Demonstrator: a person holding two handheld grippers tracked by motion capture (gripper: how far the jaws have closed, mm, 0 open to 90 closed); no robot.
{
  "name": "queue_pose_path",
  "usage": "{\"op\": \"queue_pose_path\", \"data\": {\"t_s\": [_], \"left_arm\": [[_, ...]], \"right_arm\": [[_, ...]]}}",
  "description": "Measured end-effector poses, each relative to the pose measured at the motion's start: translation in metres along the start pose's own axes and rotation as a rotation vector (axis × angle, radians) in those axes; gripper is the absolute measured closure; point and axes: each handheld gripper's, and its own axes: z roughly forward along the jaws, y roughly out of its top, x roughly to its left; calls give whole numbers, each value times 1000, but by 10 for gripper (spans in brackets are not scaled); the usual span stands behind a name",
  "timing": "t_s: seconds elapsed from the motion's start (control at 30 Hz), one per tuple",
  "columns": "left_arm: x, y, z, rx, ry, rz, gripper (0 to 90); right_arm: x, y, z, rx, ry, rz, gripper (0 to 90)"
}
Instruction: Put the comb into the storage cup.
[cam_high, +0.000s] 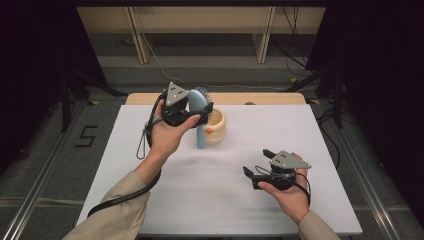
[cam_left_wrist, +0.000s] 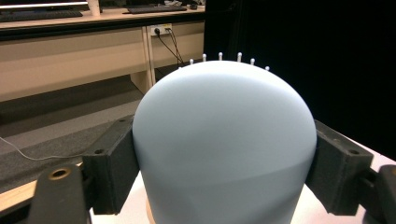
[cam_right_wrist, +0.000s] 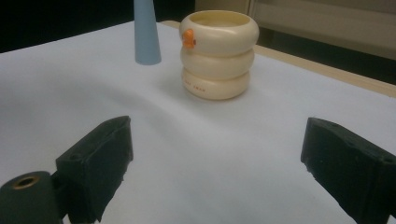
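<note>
Hairbrush: pale blue, held upright above the table, handle tip down beside the cup, likely for lowering into it.
Left gripper: jaws clamped on the brush head's sides.
Cup: cream, ribbed, mouth up, just beside the handle.
Right gripper: jaws apart, empty, aimed at the cup, perhaps to steady it.
Table: white top.

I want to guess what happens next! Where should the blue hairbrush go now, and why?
Probably a small shift sideways over the cream cup, then down. The left gripper has its jaws clamped on the head of the hairbrush, handle pointing down beside the cup, not above its open mouth. The right gripper waits open over the table, facing the cup.
</note>
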Motion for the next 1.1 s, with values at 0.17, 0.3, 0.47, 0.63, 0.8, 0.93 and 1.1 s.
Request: {"op": "queue_pose_path", "data": {"t_s": [0.17,0.3,0.47,0.63,0.8,0.93,1.1], "left_arm": [[-1,2,1,-4,0,0,201],[-1,4,2,-4,-1,1,202],[0,5,1,-8,0,0,202],[2,7,1,-9,3,4,202],[2,9,1,-13,5,3,202],[3,9,2,-10,9,1,201],[4,10,4,-9,12,-1,202]], "right_arm": [[-1,-3,-4,2,-7,1,99],[-3,-4,-6,1,-11,2,99],[-4,-5,-9,2,-14,5,99],[-4,-7,-12,3,-17,11,99],[-4,-8,-14,3,-19,11,99],[-5,-9,-15,5,-19,14,99],[-5,-10,-16,4,-17,17,99]]}}
